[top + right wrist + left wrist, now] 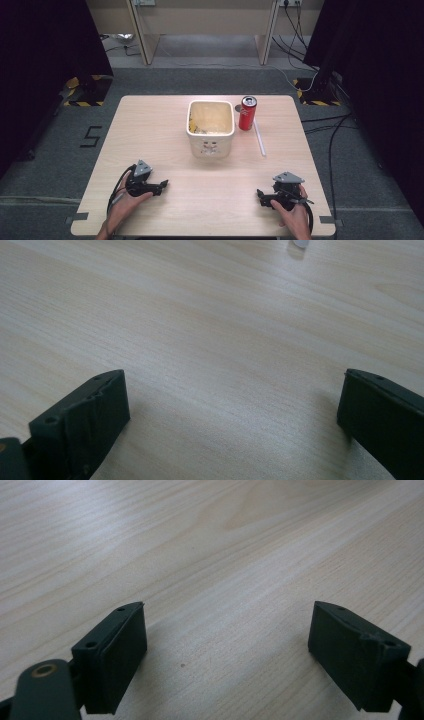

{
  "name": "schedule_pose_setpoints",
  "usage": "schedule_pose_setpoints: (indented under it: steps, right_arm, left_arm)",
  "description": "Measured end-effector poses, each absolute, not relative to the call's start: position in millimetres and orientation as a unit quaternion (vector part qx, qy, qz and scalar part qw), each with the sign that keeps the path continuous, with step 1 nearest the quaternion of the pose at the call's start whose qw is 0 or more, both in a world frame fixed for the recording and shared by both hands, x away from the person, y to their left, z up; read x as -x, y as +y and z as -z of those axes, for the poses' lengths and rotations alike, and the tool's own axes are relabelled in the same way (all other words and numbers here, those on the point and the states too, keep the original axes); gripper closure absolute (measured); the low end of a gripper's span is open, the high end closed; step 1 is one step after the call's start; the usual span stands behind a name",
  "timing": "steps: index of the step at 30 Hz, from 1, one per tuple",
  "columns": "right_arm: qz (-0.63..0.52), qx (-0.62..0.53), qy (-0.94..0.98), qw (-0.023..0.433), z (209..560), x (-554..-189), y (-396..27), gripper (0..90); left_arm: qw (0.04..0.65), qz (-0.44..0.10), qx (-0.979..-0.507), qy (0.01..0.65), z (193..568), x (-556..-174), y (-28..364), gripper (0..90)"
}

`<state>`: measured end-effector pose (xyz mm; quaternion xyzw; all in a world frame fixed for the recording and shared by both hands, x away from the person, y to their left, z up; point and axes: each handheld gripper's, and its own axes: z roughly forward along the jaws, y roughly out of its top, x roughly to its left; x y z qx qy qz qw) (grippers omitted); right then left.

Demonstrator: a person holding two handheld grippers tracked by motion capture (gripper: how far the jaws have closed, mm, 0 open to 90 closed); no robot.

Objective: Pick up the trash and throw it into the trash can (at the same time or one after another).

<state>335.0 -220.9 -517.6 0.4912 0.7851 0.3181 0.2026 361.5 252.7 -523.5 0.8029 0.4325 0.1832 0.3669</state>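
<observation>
A cream square tub (210, 128) stands at the table's middle back, open at the top. A red drink can (247, 113) stands upright just right of it, and a white straw (259, 138) lies on the wood in front of the can. My left gripper (164, 184) rests near the front left of the table, held by a hand. Its jaws stand wide apart over bare wood (227, 630). My right gripper (259, 195) rests near the front right, jaws also wide apart (232, 405) with nothing between them.
The light wooden table (150, 130) has bare wood between the grippers and the tub. Dark curtains hang at both sides. Cables run across the grey floor at the right, and a wooden bench stands behind the table.
</observation>
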Motion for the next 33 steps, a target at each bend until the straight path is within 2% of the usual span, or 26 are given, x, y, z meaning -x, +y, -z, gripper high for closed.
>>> schedule_pose_setpoints:
  steps: [5, 6, 7, 10, 18, 33]
  right_arm:
    - [-0.321, -0.489, 0.784, 0.205, 517, -335, -223, 5.2]
    - [-0.323, -0.488, 0.784, 0.206, 516, -335, -223, 8.8]
    - [-0.325, -0.486, 0.784, 0.209, 514, -334, -224, 18.8]
    - [-0.323, -0.485, 0.784, 0.215, 511, -334, -225, 14.2]
    - [-0.337, -0.474, 0.777, 0.241, 493, -341, -226, 15.4]
    - [-0.349, -0.467, 0.773, 0.251, 467, -370, -216, 16.8]
  left_arm:
    - [0.366, -0.183, -0.803, 0.432, 523, -362, 253, 14.9]
    - [0.366, -0.183, -0.804, 0.432, 523, -362, 253, 14.9]
    - [0.366, -0.183, -0.804, 0.432, 523, -362, 253, 14.9]
    - [0.366, -0.183, -0.803, 0.432, 523, -362, 253, 14.9]
    - [0.366, -0.183, -0.804, 0.432, 523, -362, 253, 14.9]
    - [0.366, -0.183, -0.803, 0.432, 523, -362, 253, 14.9]
